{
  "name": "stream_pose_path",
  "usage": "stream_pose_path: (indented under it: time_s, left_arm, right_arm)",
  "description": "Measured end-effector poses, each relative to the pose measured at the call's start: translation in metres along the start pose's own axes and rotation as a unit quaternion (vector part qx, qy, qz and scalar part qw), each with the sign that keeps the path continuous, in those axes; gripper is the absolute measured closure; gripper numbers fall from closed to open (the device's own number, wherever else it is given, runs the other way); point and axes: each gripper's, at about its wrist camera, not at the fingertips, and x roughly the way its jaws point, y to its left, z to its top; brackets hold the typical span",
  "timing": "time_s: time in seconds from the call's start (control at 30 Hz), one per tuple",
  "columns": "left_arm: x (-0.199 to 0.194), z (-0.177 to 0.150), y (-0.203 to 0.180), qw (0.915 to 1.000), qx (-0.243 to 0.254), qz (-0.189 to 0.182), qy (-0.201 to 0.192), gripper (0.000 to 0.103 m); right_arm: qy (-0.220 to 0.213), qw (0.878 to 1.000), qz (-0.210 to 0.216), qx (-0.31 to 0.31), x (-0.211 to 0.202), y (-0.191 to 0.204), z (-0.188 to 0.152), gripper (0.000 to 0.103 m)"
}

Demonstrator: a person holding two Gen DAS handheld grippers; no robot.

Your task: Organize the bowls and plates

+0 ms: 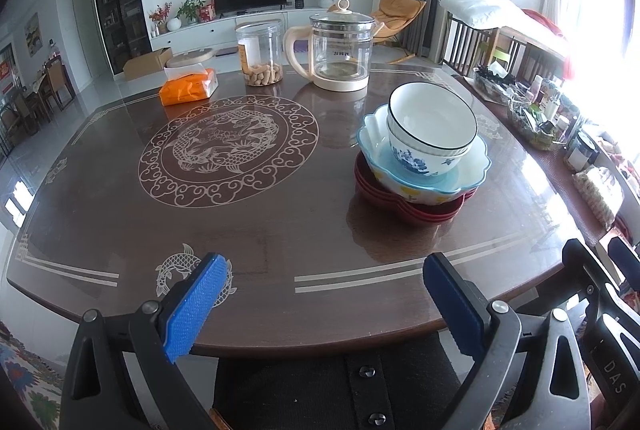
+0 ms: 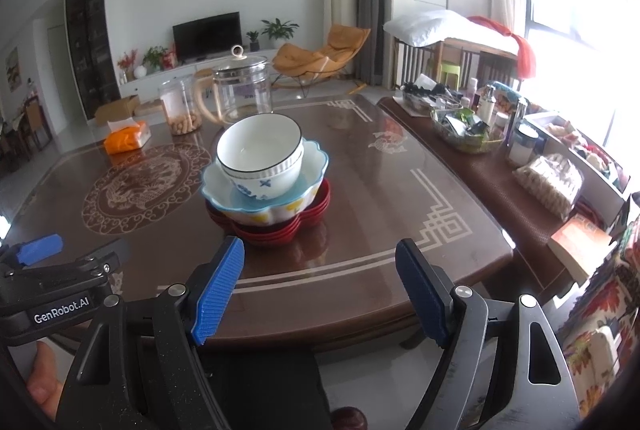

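One stack of dishes stands on the brown table [image 1: 304, 230] [image 2: 380, 198]. At its bottom lie red flower-shaped plates [image 1: 416, 208] [image 2: 276, 230]. On them rests a scalloped blue-rimmed bowl [image 1: 460, 174] [image 2: 312, 166], and inside it nest white bowls with dark rims [image 1: 434, 120] [image 2: 260, 146], the lower one painted with blue flowers. My left gripper [image 1: 320, 270] hangs open over the near table edge, well short of the stack. My right gripper [image 2: 320, 254] is open too, just in front of the stack, nothing between its fingers. The left gripper's body [image 2: 52, 282] shows in the right wrist view.
At the table's far side stand a glass kettle [image 1: 340, 46] [image 2: 242, 88], a clear jar of peanuts [image 1: 260, 52] [image 2: 180, 106] and an orange tissue pack [image 1: 188, 86] [image 2: 128, 138]. A side bench with baskets and bottles [image 2: 476, 122] runs along the right.
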Motion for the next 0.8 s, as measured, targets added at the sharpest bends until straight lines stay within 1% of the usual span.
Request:
stream_pose_path:
  time_s: [0.2, 0.8]
  left_arm:
    - [0.0008, -0.0007, -0.0014, 1.0000, 0.004, 0.003, 0.000, 0.005]
    - [0.0025, -0.0018, -0.0095, 0.9999, 0.015, -0.002, 0.004, 0.005]
  right_arm:
    - [0.000, 1.000, 0.000, -0.001, 0.0001, 0.0006, -0.0010, 0.022]
    - [0.002, 1.000, 0.001, -0.001, 0.0017, -0.0007, -0.0024, 0.022]
